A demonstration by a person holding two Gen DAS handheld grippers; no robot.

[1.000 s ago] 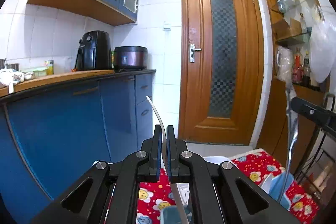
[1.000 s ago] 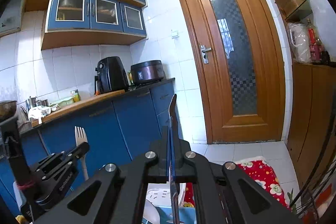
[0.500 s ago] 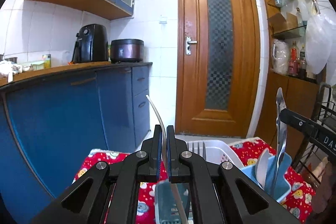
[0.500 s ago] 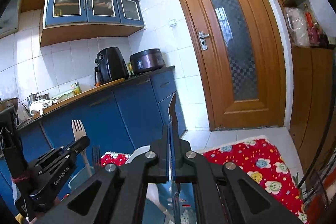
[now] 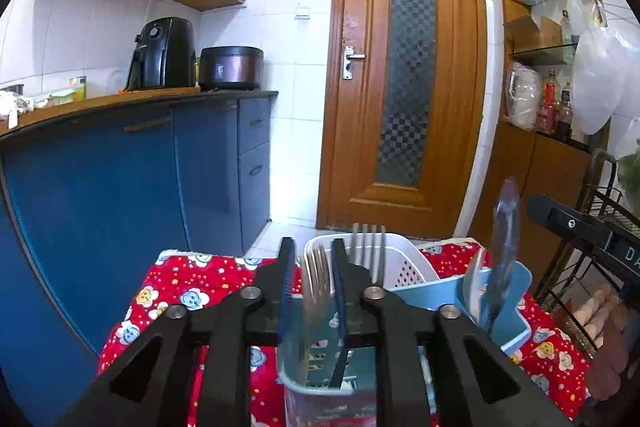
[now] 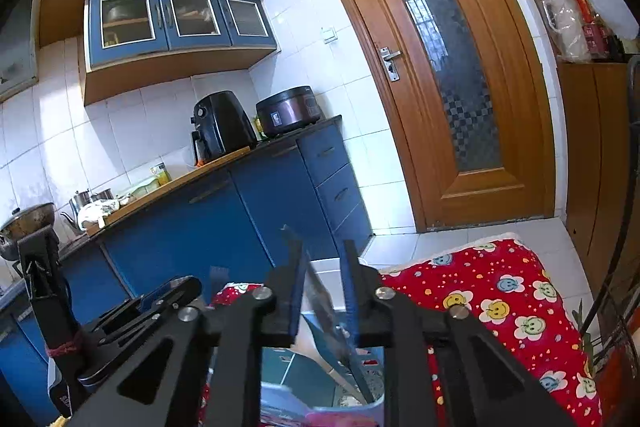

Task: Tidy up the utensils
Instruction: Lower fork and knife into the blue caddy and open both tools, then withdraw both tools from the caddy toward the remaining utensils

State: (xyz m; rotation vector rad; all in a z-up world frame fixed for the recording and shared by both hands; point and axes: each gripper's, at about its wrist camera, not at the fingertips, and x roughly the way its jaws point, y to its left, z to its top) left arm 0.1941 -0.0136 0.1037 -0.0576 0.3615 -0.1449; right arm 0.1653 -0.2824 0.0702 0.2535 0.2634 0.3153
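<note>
My left gripper (image 5: 312,259) hovers over a see-through teal cup (image 5: 320,379). Its jaws are opening, and a blurred fork (image 5: 316,279) stands loose between them with its handle down in the cup. My right gripper (image 6: 322,259) is opening too. A knife (image 6: 320,295) leans loose between its pads, its lower end in the blue holder (image 6: 288,367). The left wrist view shows that knife (image 5: 506,219) beside a spoon (image 5: 474,283) in the blue holder (image 5: 516,311). A second fork (image 5: 368,243) stands in a white basket (image 5: 408,267).
The containers stand on a red flowered cloth (image 5: 192,291) over the table. Blue cabinets (image 5: 120,187) run along the left, with a wooden door (image 5: 404,87) ahead. A black wire rack (image 5: 600,227) and wooden shelves (image 5: 560,47) are at the right.
Both grippers were shut on their utensils, and their jaws have now parted. The fork and the knife have slid down into their containers. Both views have tipped down toward the table.
</note>
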